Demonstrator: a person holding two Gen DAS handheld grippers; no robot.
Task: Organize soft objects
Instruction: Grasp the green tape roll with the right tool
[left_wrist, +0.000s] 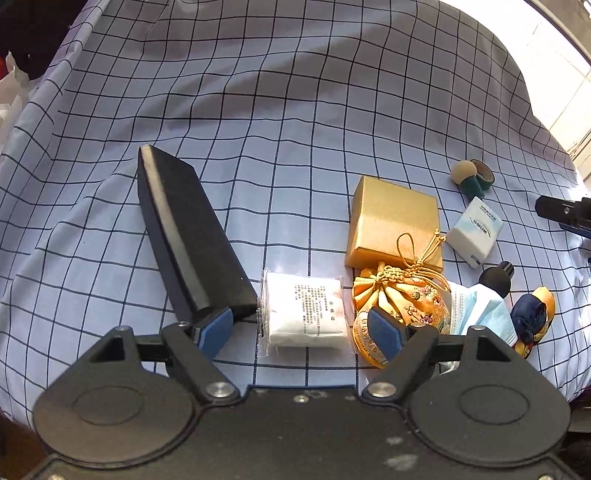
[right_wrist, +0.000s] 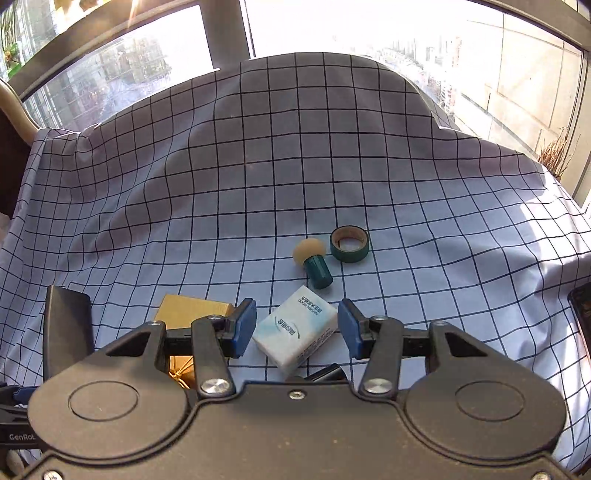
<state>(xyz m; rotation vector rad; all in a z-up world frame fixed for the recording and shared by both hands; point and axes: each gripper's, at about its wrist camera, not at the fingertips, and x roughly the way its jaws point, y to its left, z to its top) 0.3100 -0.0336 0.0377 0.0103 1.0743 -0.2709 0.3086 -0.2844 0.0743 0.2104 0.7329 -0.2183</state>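
Grippers agape (tissue pack (right_wrist: 295, 328) between)

- Checked cloth (left_wrist: 295, 110): covers the whole surface; everything listed lies on it.
- Long flat case (left_wrist: 188, 236): leftmost item in the left wrist view, lying aslant.
- Wrapped cotton pack (left_wrist: 304, 308): just right of the case's near end.
- Embroidered pouch (left_wrist: 402, 306): right of the cotton pack, its tassel cord draped onto the box behind.
- Square box (left_wrist: 395, 218): behind the pouch.
- Tissue packet (right_wrist: 295, 328): right of the box.
- Sponge-headed applicator (right_wrist: 314, 264): behind the tissue packet.
- Tape roll (right_wrist: 349, 244): just right of the applicator's head.
- Face mask (left_wrist: 484, 306): right of the pouch.
- Small drawstring bag (left_wrist: 532, 317): right of the mask.
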